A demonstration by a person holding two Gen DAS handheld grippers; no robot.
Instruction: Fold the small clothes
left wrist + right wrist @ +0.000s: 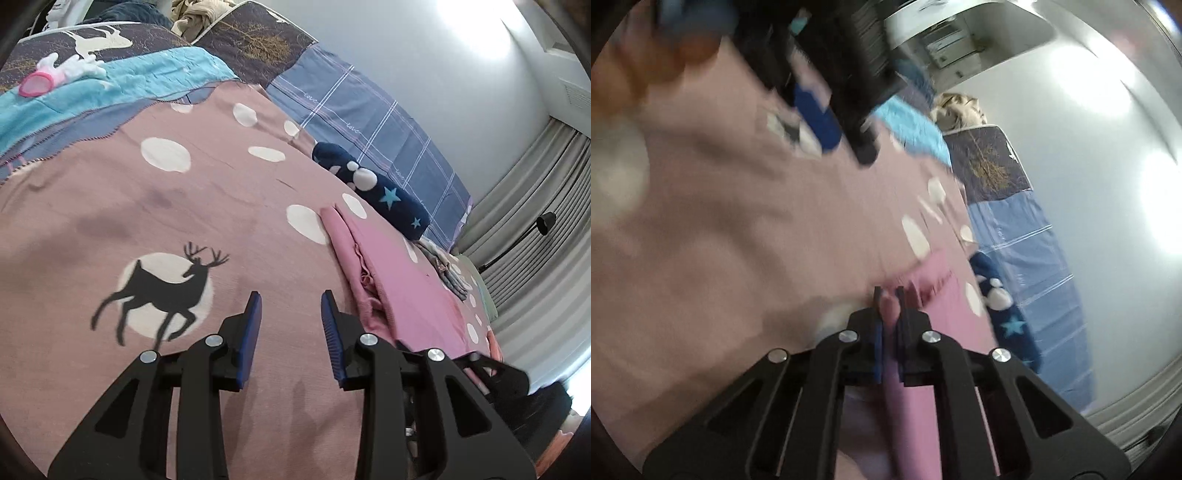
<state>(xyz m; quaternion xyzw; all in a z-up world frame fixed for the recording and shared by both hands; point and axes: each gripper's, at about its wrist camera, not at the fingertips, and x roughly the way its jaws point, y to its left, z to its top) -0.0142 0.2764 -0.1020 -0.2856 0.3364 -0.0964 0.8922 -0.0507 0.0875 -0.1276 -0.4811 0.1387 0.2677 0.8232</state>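
Left gripper over dusty-pink deer-print bedspread, jaws well apart and empty; pink cotton garment lying right of centre frame, its edge pinched between nearly closed jaws of right gripper, that view motion-blurred.

left gripper jaws apart, empty; right gripper jaws clamped on cloth.

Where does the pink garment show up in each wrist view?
Left wrist: the pink cloth garment lies right of centre on the dotted bedspread, untouched by the left gripper.
Right wrist: bottom centre, pinched in the right gripper.
Shared landmark: navy star-patterned fabric bundle.
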